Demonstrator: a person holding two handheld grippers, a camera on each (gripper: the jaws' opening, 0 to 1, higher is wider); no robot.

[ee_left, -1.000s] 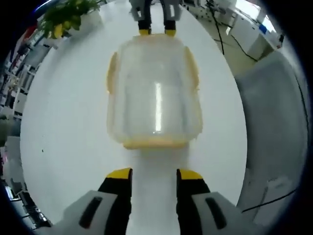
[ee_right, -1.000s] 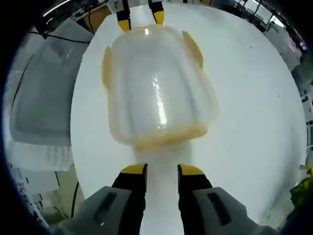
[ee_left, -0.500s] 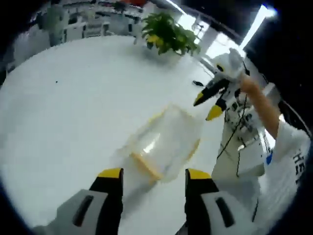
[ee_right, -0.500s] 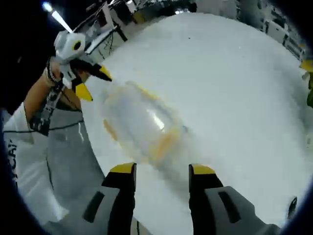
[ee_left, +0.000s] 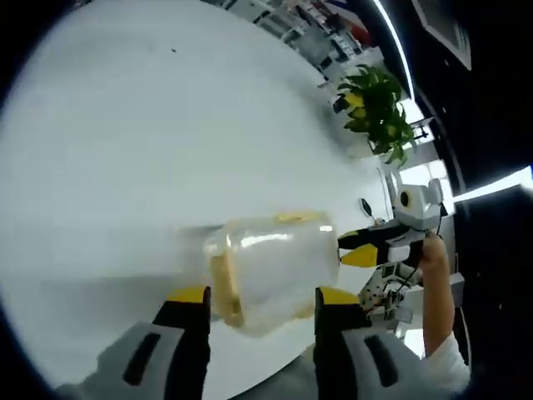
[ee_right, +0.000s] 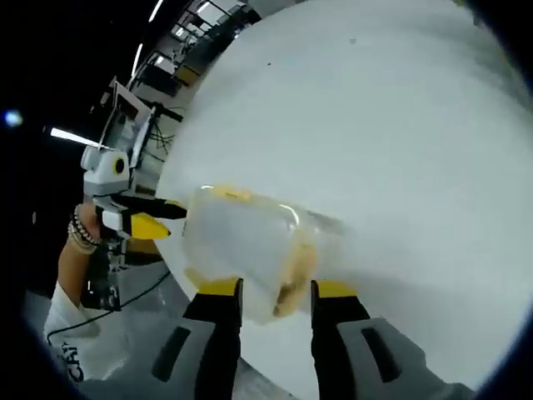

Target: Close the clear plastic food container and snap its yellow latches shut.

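Note:
A clear plastic container with its lid on lies on the white round table. One yellow latch is at its near end and another is on a long side. My left gripper is open, and the container's near end reaches in between its yellow tips. From the right, my right gripper meets the far end, held by a hand. In the right gripper view the container has a yellow latch between the tips of my right gripper. My left gripper is at its far end.
A potted plant stands near the table's far rim. The table edge runs just below the container. Cables and office equipment lie beyond the table. The person's white sleeve is at the lower left.
Both views have rolled and swung a lot. Each gripper is closer to the container, whose ends now sit between the tips. Both sets of jaws stand wider than a second ago.

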